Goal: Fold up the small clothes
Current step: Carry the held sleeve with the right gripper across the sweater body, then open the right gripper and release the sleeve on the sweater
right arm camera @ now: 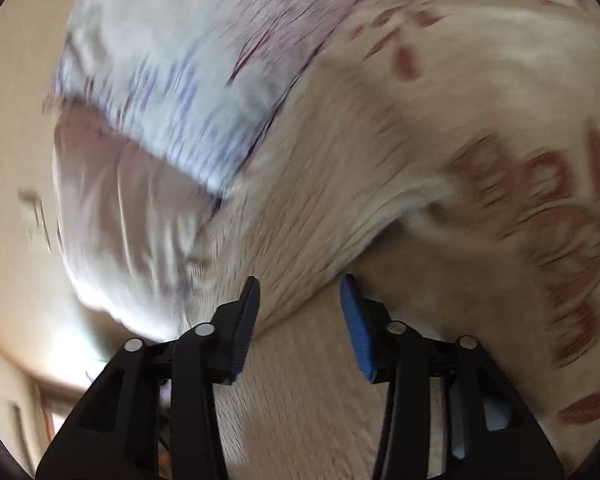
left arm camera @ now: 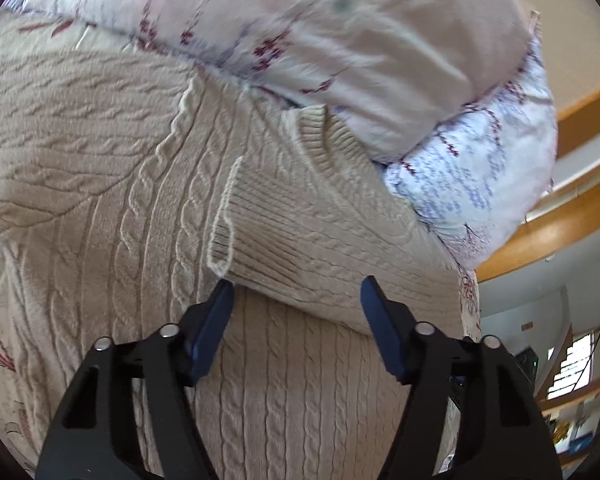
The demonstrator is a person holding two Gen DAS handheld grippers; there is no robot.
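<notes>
A beige cable-knit sweater [left arm camera: 140, 200] lies spread on a bed. One sleeve [left arm camera: 320, 240] is folded across its body, the ribbed cuff [left arm camera: 228, 224] pointing left. My left gripper [left arm camera: 297, 282] stands open just at the sleeve's near edge, one blue fingertip [left arm camera: 224, 292] under the cuff corner and the other apart at the right; neither pad presses the knit. The right wrist view is blurred: my right gripper [right arm camera: 300, 280] is open over the sweater [right arm camera: 300, 380], and a raised fold of knit [right arm camera: 320, 248] runs between its tips.
A white floral pillow [left arm camera: 340, 40] and a blue-patterned one [left arm camera: 468, 184] press against the sweater's far side. The bedspread [right arm camera: 540, 220] has a red flower print. A wooden bed frame [left arm camera: 560, 232] curves at the right, with room clutter beyond.
</notes>
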